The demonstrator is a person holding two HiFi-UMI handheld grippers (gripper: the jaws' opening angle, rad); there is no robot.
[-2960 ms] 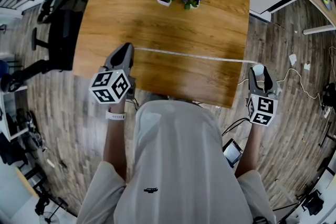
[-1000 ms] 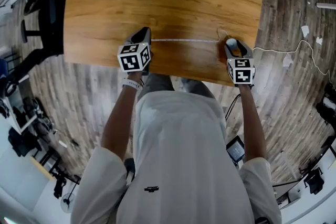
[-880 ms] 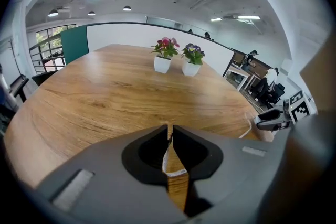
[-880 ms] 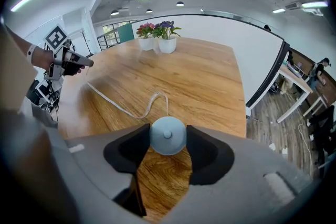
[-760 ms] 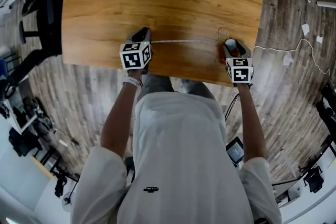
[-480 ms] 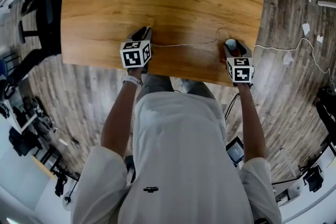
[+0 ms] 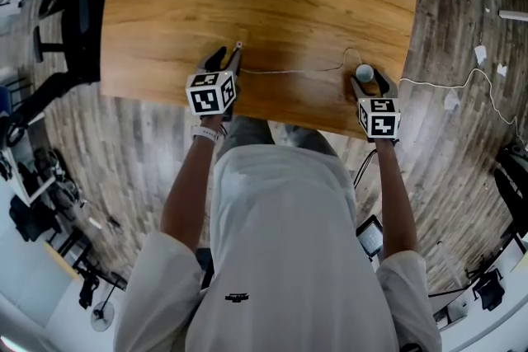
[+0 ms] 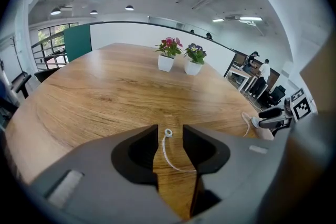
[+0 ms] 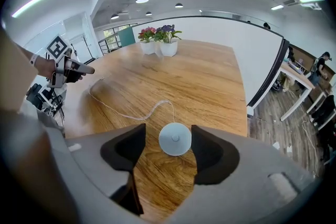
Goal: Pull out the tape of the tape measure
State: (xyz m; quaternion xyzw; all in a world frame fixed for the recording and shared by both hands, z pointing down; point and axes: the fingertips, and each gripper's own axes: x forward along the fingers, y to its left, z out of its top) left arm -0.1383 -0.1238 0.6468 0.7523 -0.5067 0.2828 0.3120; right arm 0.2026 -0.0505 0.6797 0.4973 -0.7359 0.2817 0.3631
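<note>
1. The tape (image 7: 289, 70) was out, lying slack across the table (image 7: 247, 4) (pull looked done to me).
2. The left gripper (image 8: 170, 128) had just been opening, with the ring end (image 8: 168, 132) loose between its jaws.
3. The right gripper (image 9: 168, 127) had just been opening too. The round tape measure (image 9: 175, 139) sat unpinched between its jaws, so only backing off was left, I'd guess.

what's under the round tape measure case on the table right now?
Only the wooden table: the case lies flat on it, its white tape trailing off across the wood. The case covers its own contact patch, so anything beneath it can't be seen.
</note>
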